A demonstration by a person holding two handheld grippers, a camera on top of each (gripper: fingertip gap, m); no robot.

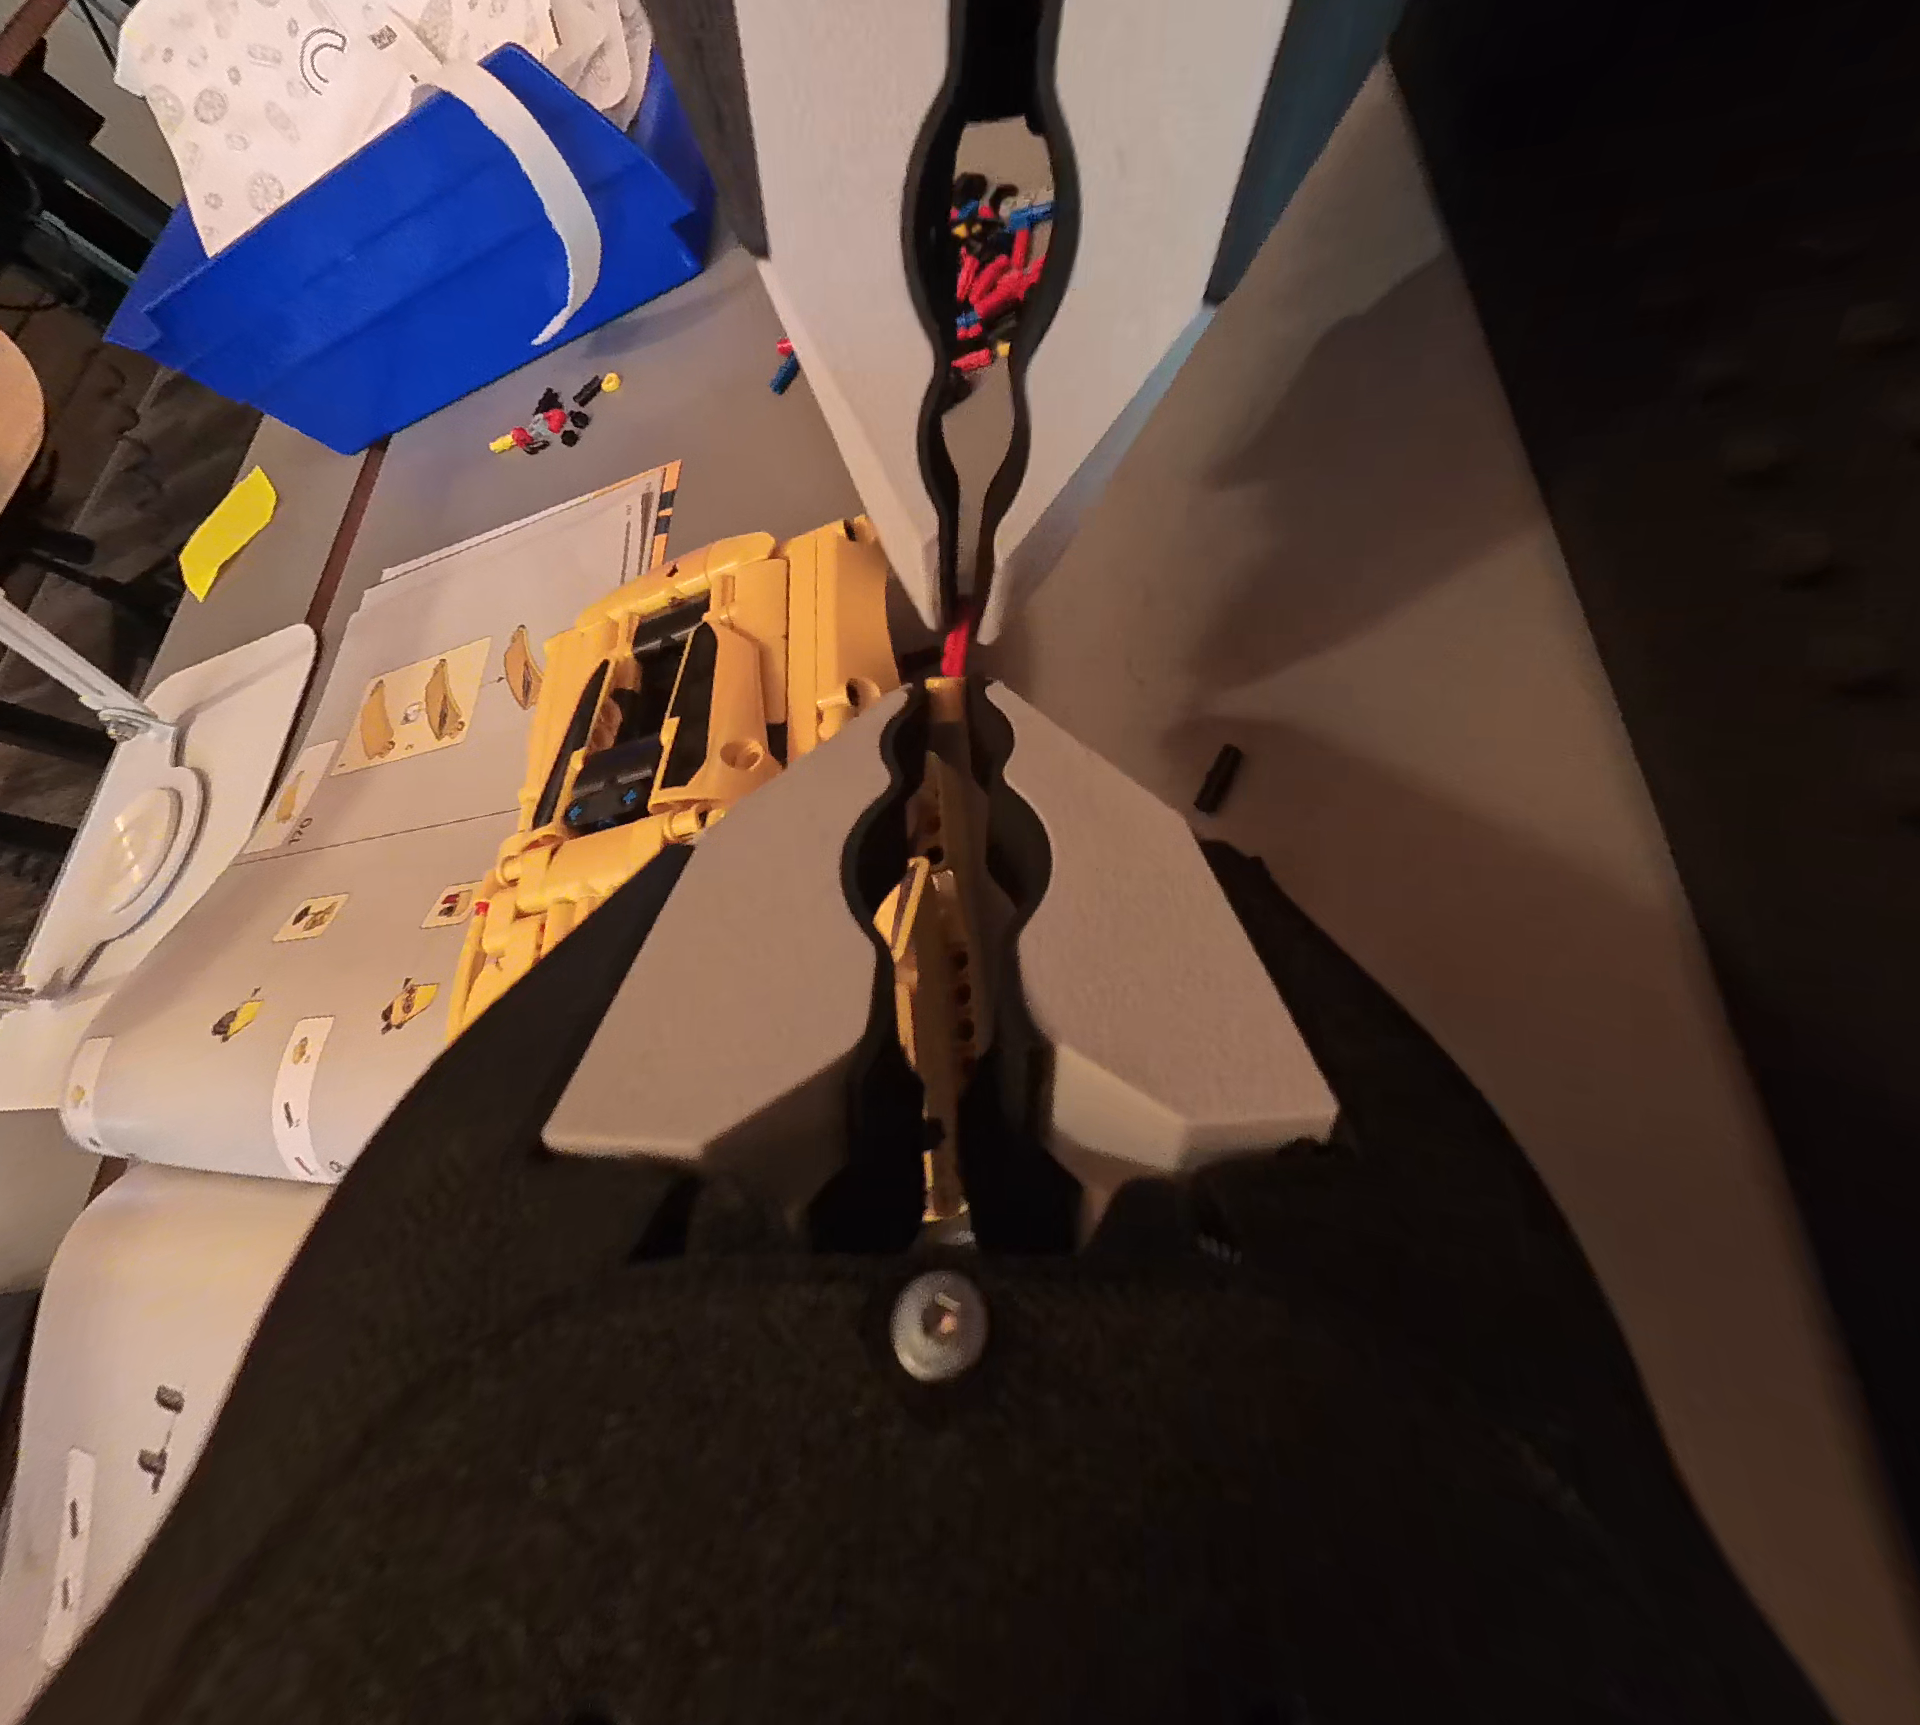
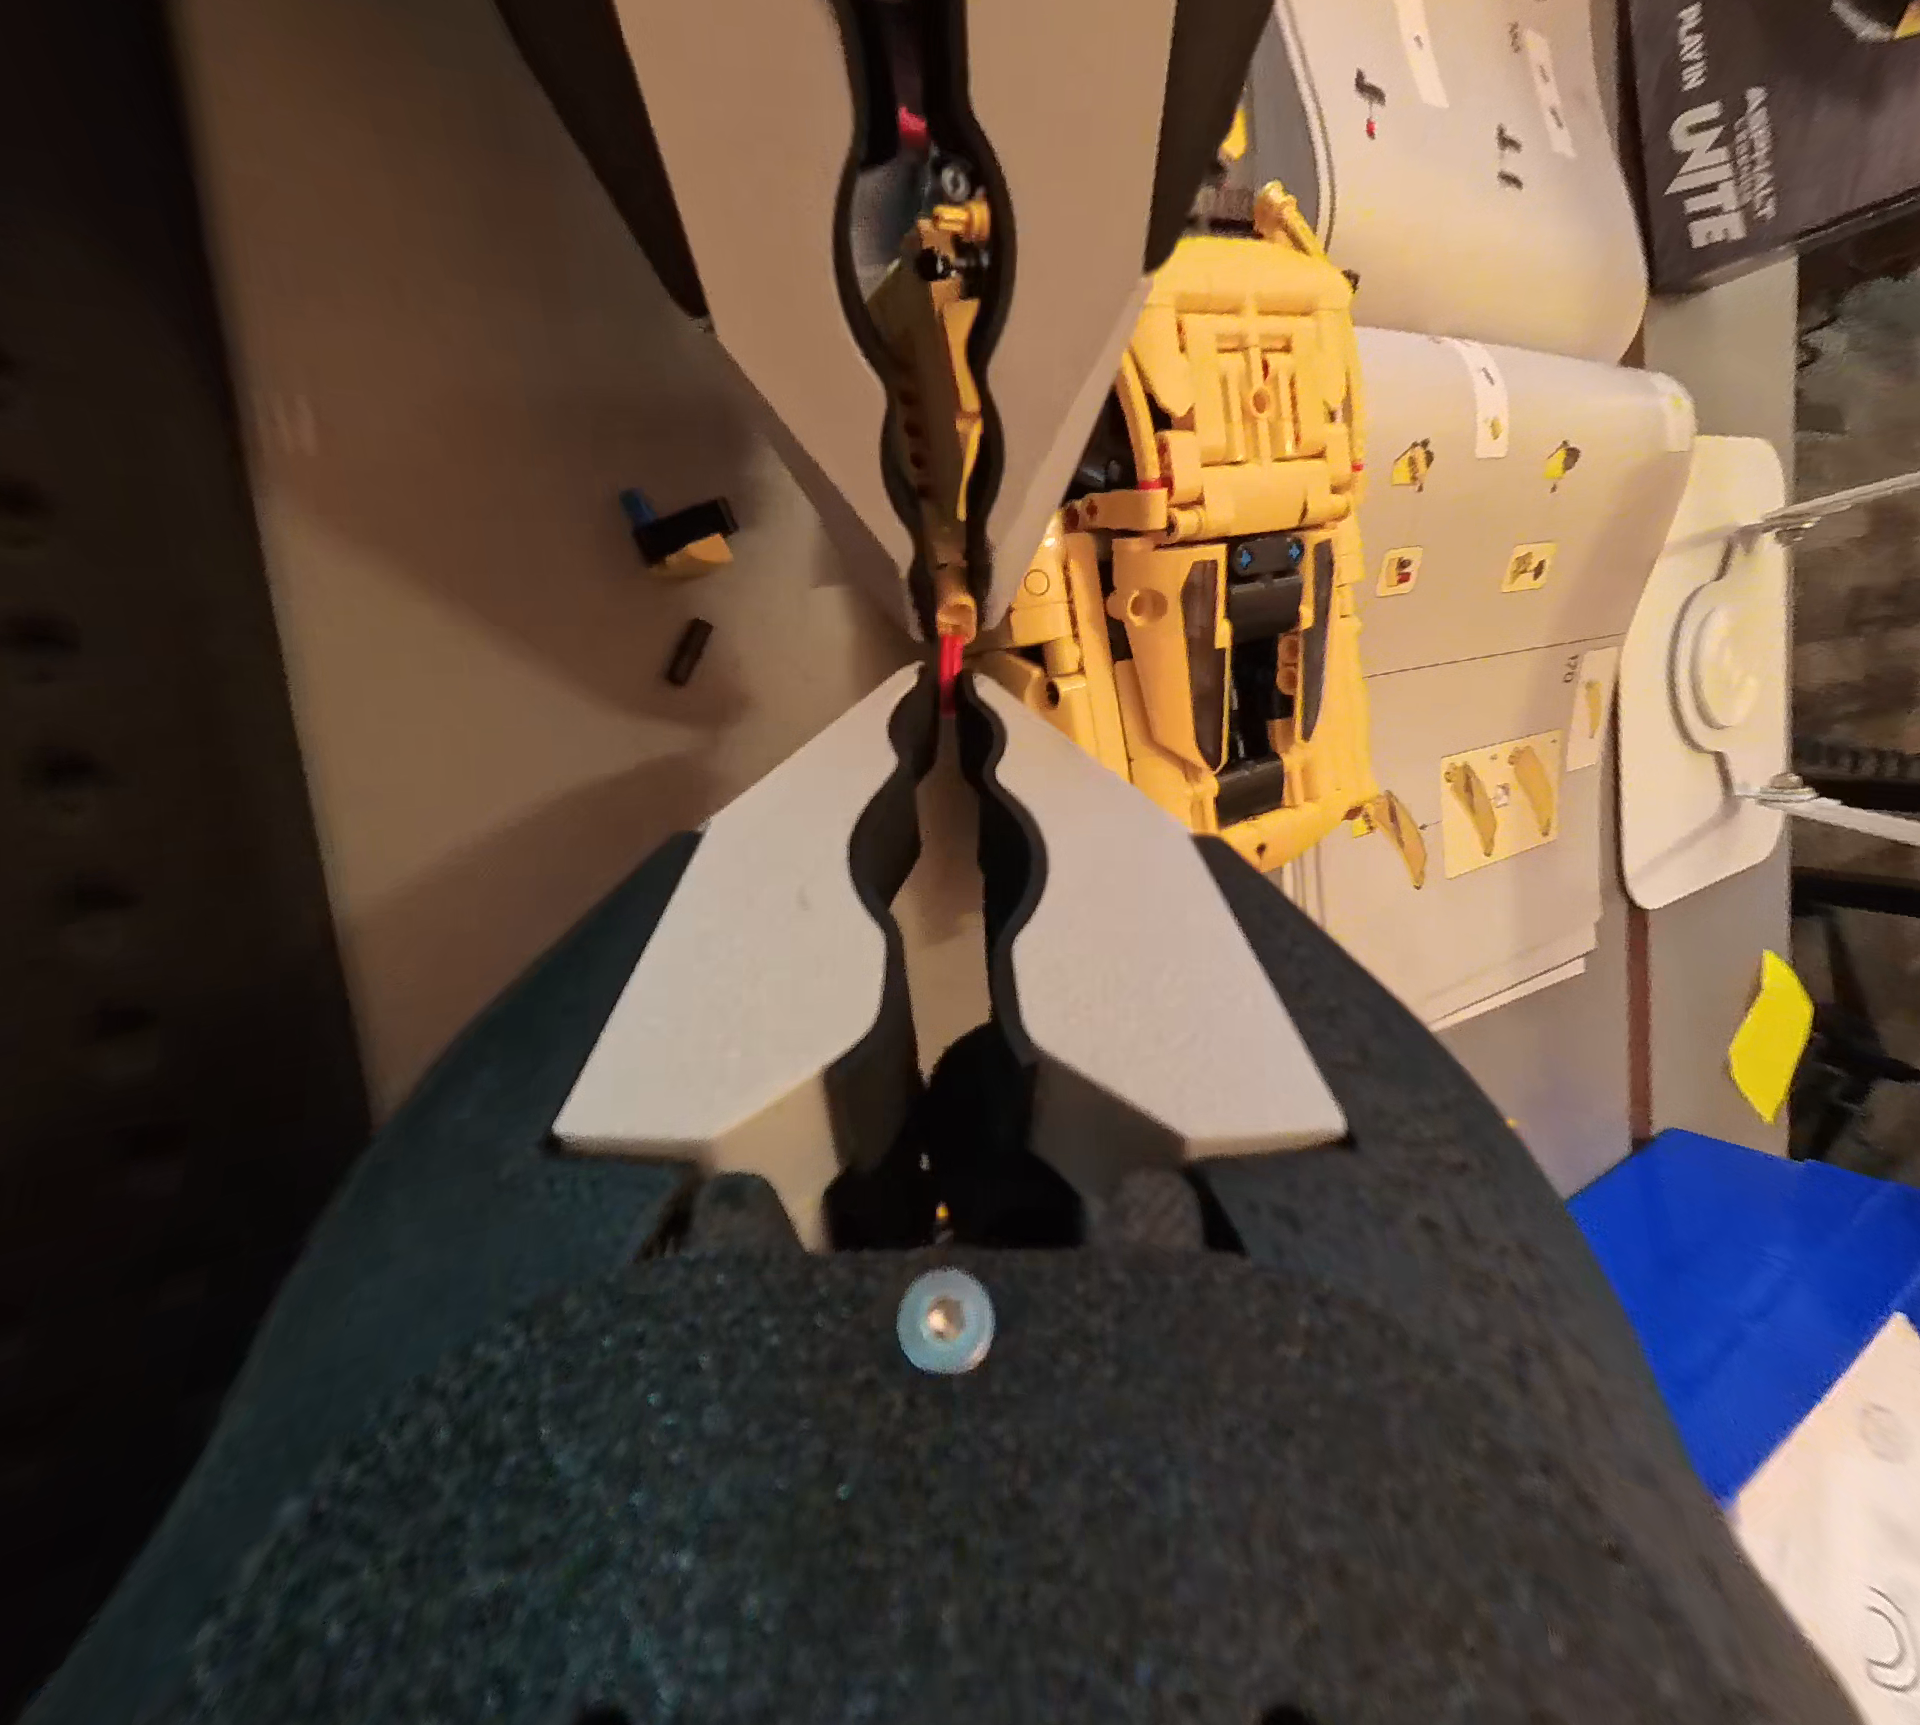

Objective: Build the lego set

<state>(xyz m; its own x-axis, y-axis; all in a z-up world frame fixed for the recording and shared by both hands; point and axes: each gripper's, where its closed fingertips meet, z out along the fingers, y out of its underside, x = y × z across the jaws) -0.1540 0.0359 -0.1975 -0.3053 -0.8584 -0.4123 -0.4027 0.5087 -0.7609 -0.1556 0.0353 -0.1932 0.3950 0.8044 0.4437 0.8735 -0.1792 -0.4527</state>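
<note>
My left gripper (image 1: 951, 688) is shut on a long yellow Lego sub-assembly (image 1: 940, 948) that runs back between its fingers. My right gripper (image 2: 943, 688) is shut on a short red pin (image 2: 949, 662). The two grippers meet tip to tip above the table. The red pin (image 1: 956, 647) touches the end of the yellow sub-assembly (image 2: 940, 387). The right gripper (image 1: 961, 615) shows at the top of the left wrist view, and the left gripper (image 2: 951, 610) at the top of the right wrist view. The yellow Lego car (image 1: 675, 719) (image 2: 1226, 553) lies on the open instruction booklet (image 1: 416, 740) (image 2: 1475, 636).
A blue bin (image 1: 416, 273) (image 2: 1745, 1280) with paper bags stands beyond the booklet. A pile of red, blue and black pins (image 1: 992, 262) lies on the table. A small black piece (image 2: 688, 652) and a black-yellow-blue piece (image 2: 681, 537) lie nearby. A dark box (image 2: 1766, 13) and a white stand base (image 2: 1714, 667) flank the booklet. My left and right fingertips are right by each other. Between my left fingertips and the small black piece (image 2: 688, 652) there is roughly 6 centimeters. Look for it in the left wrist view (image 1: 1232, 784) too.
</note>
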